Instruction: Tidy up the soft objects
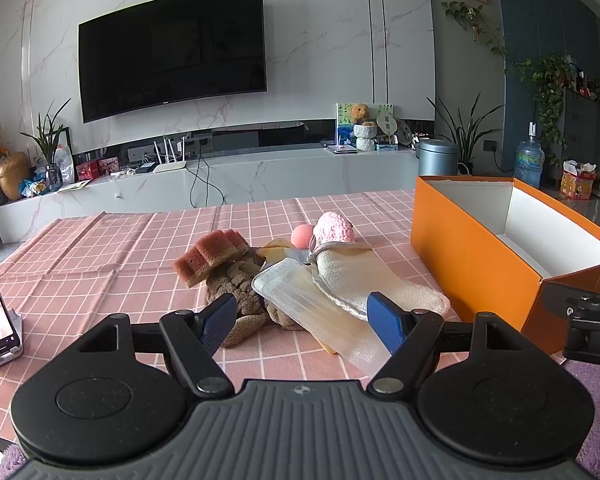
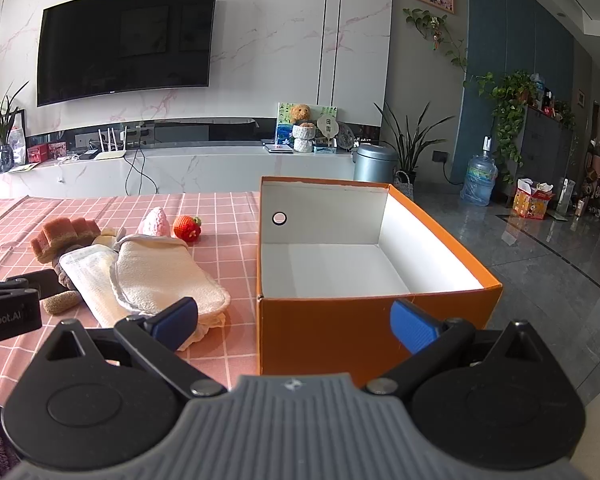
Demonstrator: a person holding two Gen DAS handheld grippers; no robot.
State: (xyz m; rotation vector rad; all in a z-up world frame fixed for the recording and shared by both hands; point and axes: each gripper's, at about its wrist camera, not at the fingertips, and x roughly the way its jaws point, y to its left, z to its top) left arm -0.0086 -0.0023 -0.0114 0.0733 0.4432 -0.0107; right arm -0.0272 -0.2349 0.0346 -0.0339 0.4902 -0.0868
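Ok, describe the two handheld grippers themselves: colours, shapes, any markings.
Both look alike. The left gripper and right gripper each have a ribbed grey body with a small star-like emblem, two round black discs at the sides, and black linkage arms with silver pivot bolts. The jaws carry blue textured pads. In the right wrist view, the left gripper's black side reads "n Robot.AI" in white. No cables or sleeves show.

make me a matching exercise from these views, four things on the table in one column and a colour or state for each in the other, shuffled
Things:
1. box
2. sponge
3. cream cloth
4. knitted strawberry

Descriptions:
A. red, beside the pink knitted piece
B. orange outside, nothing inside
C. brown, ridged, on the pile's left end
D. lying flat on top of the pile

Pairs: 1-B, 2-C, 3-D, 4-A
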